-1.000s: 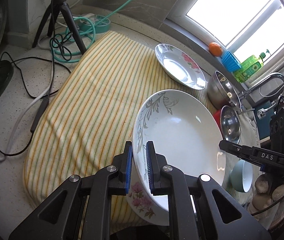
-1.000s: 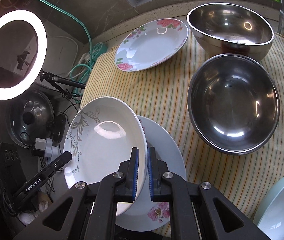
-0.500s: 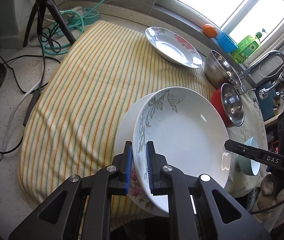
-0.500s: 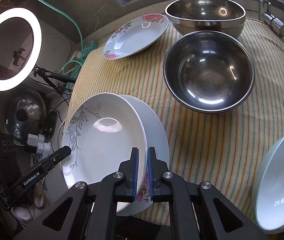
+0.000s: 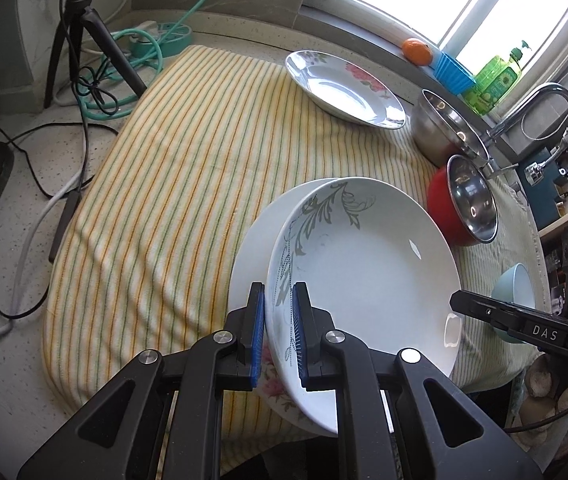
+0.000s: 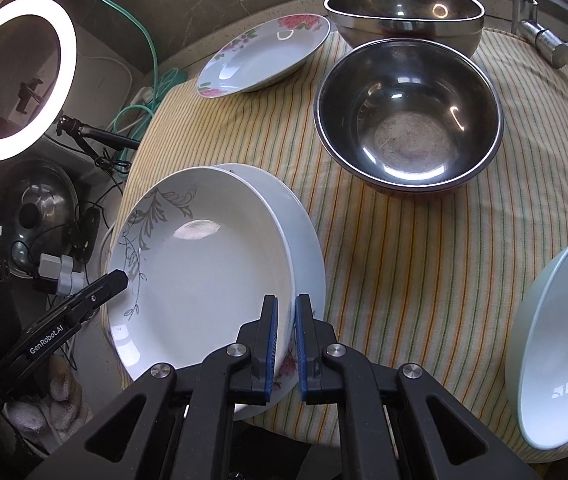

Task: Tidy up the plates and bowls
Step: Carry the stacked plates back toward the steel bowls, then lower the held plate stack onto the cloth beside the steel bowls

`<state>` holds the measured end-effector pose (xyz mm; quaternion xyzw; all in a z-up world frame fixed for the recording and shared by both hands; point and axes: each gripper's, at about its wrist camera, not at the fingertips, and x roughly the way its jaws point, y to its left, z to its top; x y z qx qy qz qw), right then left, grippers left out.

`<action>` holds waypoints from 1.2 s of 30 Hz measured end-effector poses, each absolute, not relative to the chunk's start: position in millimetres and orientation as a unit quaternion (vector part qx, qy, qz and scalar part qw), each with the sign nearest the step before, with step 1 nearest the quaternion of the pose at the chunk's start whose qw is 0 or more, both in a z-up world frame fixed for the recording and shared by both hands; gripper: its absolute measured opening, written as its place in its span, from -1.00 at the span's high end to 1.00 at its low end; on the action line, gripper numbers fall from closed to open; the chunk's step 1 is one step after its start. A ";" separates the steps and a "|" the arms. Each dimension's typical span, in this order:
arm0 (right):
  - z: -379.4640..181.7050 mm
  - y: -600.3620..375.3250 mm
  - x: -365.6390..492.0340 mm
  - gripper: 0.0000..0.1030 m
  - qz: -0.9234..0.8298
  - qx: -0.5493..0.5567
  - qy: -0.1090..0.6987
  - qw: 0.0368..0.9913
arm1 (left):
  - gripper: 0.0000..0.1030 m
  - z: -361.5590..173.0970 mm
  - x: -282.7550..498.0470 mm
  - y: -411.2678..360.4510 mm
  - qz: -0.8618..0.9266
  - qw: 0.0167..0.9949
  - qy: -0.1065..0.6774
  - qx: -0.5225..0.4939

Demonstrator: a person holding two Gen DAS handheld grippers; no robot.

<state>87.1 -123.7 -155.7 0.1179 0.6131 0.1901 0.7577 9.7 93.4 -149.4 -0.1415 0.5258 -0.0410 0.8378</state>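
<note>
Porcelain is gleaming in the left wrist view, where the left gripper (image 5: 278,334) is clenching the near rim of a white vine-patterned plate (image 5: 368,256), glossy and round, with grey leaf sprays along one edge. The plate is tilting, its hollow facing up and rightward, over a white rose-printed plate (image 5: 250,236) lying on the striped yellow cloth (image 5: 172,184). Across the plate, the right gripper's black tip is reaching its far rim. A second floral plate (image 5: 344,90) is sitting near the window, beside a steel bowl (image 5: 444,128) and a red-walled steel bowl (image 5: 470,204). In the right wrist view, the right gripper (image 6: 286,342) is pinching the same vine-patterned plate (image 6: 200,272) at its rim, directly above the lower plate (image 6: 308,248). Two shiny steel bowls (image 6: 408,116) are standing behind, and a pale blue bowl (image 6: 564,340) is leaning at the right.
</note>
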 end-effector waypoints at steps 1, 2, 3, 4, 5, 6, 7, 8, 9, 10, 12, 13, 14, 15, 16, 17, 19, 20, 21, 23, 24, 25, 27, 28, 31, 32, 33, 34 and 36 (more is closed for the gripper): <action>-155.6 -123.3 86.9 0.84 0.190 0.117 0.613 0.758 | 0.78 -150.4 9.9 93.0 -0.040 0.838 0.527 -0.138; -155.1 -122.4 86.6 0.84 0.190 0.115 0.613 0.758 | 0.78 -151.5 9.9 92.6 -0.040 0.838 0.527 -0.135; -155.2 -122.6 86.6 0.84 0.191 0.114 0.613 0.758 | 0.78 -152.9 9.7 91.8 -0.039 0.838 0.529 -0.132; -155.2 -122.8 86.6 0.84 0.191 0.114 0.613 0.758 | 0.78 -154.2 9.6 91.1 -0.038 0.837 0.530 -0.128; -155.2 -123.1 86.7 0.84 0.191 0.114 0.613 0.758 | 0.78 -155.1 9.6 90.0 -0.038 0.837 0.532 -0.122; -155.0 -122.9 86.7 0.84 0.191 0.112 0.613 0.759 | 0.78 -155.5 9.4 89.0 -0.038 0.837 0.533 -0.117; -154.9 -121.9 86.7 0.84 0.190 0.108 0.613 0.759 | 0.78 -155.4 9.1 88.2 -0.038 0.838 0.533 -0.114; -155.0 -121.2 86.7 0.84 0.189 0.105 0.613 0.760 | 0.78 -155.2 9.1 87.6 -0.039 0.838 0.533 -0.111; -155.4 -120.9 86.5 0.84 0.188 0.104 0.613 0.760 | 0.78 -155.1 9.2 87.5 -0.038 0.839 0.533 -0.108; -155.7 -120.6 86.2 0.84 0.188 0.104 0.613 0.760 | 0.78 -155.1 9.4 87.0 -0.037 0.839 0.533 -0.104; -156.5 -119.5 85.9 0.84 0.188 0.103 0.614 0.760 | 0.78 -155.0 9.5 87.8 -0.036 0.840 0.531 -0.101; -156.8 -118.7 85.6 0.84 0.189 0.101 0.613 0.760 | 0.78 -155.1 9.7 88.0 -0.035 0.841 0.531 -0.100; -156.9 -117.9 84.9 0.84 0.189 0.099 0.613 0.761 | 0.78 -155.4 10.3 88.3 -0.034 0.841 0.531 -0.100; -157.0 -117.1 84.8 0.84 0.189 0.096 0.612 0.762 | 0.78 -155.6 10.8 88.7 -0.034 0.841 0.530 -0.099; -157.0 -116.2 84.6 0.84 0.188 0.093 0.611 0.763 | 0.78 -155.8 11.2 89.0 -0.033 0.842 0.529 -0.098; -157.1 -115.4 84.1 0.84 0.188 0.090 0.610 0.765 | 0.78 -156.1 11.7 88.9 -0.032 0.843 0.528 -0.096; -157.0 -113.2 84.4 0.84 0.186 0.084 0.608 0.767 | 0.78 -156.3 12.6 87.9 -0.031 0.845 0.526 -0.090; -156.9 -112.6 84.6 0.84 0.186 0.082 0.608 0.767 | 0.78 -156.5 13.2 87.7 -0.030 0.845 0.526 -0.088; -156.8 -111.9 84.8 0.84 0.186 0.079 0.607 0.768 | 0.78 -156.8 13.5 87.4 -0.030 0.846 0.526 -0.085; -156.0 -111.0 84.6 0.84 0.185 0.071 0.607 0.770 | 0.78 -157.1 14.1 86.1 -0.031 0.847 0.525 -0.080; -155.6 -110.7 84.4 0.84 0.185 0.066 0.607 0.770 | 0.78 -157.3 14.2 85.8 -0.032 0.847 0.525 -0.078; -155.1 -110.1 84.5 0.84 0.184 0.062 0.606 0.771 | 0.78 -157.6 14.2 85.4 -0.032 0.847 0.525 -0.076; -154.0 -107.7 84.9 0.84 0.182 0.049 0.605 0.774 | 0.78 -158.0 14.2 85.0 -0.033 0.847 0.525 -0.074; -153.4 -106.0 84.4 0.85 0.181 0.040 0.604 0.775 | 0.78 -157.8 13.7 84.4 -0.032 0.848 0.524 -0.071; -152.4 -101.4 83.4 0.84 0.180 0.014 0.602 0.778 | 0.78 -157.8 13.8 84.1 -0.032 0.849 0.523 -0.067; -152.2 -100.8 83.6 0.84 0.179 0.010 0.602 0.778 | 0.78 -158.1 14.2 85.0 -0.034 0.848 0.524 -0.068; -152.3 -100.3 84.0 0.84 0.179 0.008 0.602 0.778 | 0.78 -158.3 14.5 85.7 -0.035 0.848 0.524 -0.070; -152.6 -100.0 84.2 0.82 0.179 0.007 0.603 0.778 | 0.78 -158.3 14.6 85.7 -0.036 0.848 0.524 -0.070; -153.5 -99.0 84.4 0.82 0.175 0.002 0.603 0.778 | 0.78 -158.3 14.5 84.7 -0.036 0.848 0.525 -0.066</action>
